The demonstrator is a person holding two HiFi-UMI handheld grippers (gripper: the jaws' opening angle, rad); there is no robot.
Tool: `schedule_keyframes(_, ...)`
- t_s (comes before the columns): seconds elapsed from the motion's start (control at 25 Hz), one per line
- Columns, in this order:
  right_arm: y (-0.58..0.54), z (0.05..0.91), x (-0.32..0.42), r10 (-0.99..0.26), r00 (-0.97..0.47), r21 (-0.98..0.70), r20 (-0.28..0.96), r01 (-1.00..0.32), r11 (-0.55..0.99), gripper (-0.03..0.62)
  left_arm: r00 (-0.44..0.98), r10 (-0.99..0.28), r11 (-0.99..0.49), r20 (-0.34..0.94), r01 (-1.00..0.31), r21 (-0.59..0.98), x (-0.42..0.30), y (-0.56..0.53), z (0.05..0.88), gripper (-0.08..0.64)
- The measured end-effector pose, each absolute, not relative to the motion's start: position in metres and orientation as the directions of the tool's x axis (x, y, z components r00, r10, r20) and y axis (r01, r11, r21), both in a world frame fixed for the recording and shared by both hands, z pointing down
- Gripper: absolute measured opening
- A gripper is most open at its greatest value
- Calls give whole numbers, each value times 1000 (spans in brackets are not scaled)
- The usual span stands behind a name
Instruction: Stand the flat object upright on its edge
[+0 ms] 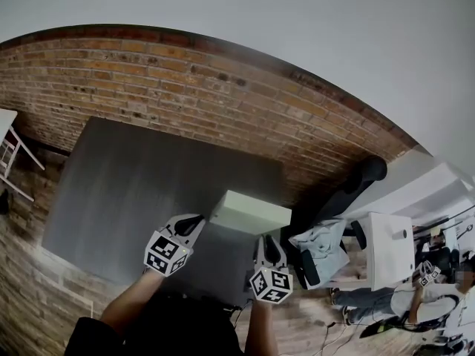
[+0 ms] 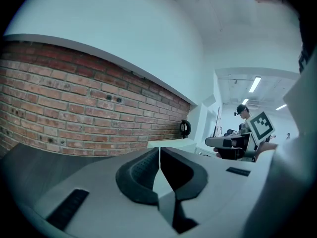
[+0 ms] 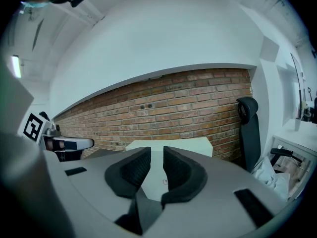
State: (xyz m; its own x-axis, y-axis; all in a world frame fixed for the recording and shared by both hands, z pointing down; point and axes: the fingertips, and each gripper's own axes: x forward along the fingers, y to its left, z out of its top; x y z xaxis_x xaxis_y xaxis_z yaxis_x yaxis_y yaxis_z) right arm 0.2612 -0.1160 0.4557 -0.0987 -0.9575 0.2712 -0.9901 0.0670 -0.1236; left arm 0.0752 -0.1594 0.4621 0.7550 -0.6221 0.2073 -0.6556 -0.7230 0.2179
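Note:
A flat white box (image 1: 249, 212) rests near the front right of the grey table (image 1: 141, 191). My left gripper (image 1: 197, 222) is at the box's left front corner; in the left gripper view its pads (image 2: 141, 170) meet, with nothing seen between them, and the box (image 2: 171, 144) lies just beyond. My right gripper (image 1: 266, 242) sits at the box's front right edge. Its jaws stand a narrow gap apart, and the box's pale top (image 3: 168, 146) shows through and beyond that gap. I see no pad pressing on it.
The table's far edge runs along a brick wall (image 1: 223, 102). A black office chair (image 1: 355, 188) stands right of the table, with a white desk (image 1: 390, 249) and seated people (image 1: 438, 273) further right. Left of the table stands a white frame (image 1: 11, 154).

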Motion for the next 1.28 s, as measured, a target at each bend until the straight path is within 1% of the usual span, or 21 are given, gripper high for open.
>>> schedule_keyframes(0.2, -100, 452, 229, -961, -139, -129, 239, -985, 111, 43, 734, -659, -704, 162, -678, 210, 61, -144, 453, 40)
schedule_keyframes(0.28, -92, 451, 215, -962, -155, -137, 223, -982, 127, 35, 737, -661, -707, 144, -675, 208, 60, -136, 448, 40)
schedule_keyframes(0.48, -71, 457, 186, -962, -170, -164, 213, -977, 136, 28, 750, -650, -725, 122, -660, 197, 61, -115, 443, 40)
schedule_keyframes(0.68, -59, 467, 165, -954, -199, -157, 223, -973, 166, 26, 742, -658, -716, 125, -669, 199, 55, -98, 456, 41)
schedule_keyframes(0.84, -57, 467, 160, -954, -207, -122, 218, -975, 184, 25, 745, -655, -725, 126, -666, 176, 56, -88, 460, 41)
schedule_keyframes(1.28, -61, 467, 164, -952, -213, -122, 218, -974, 190, 25, 756, -640, -739, 133, -654, 164, 64, -87, 465, 41)
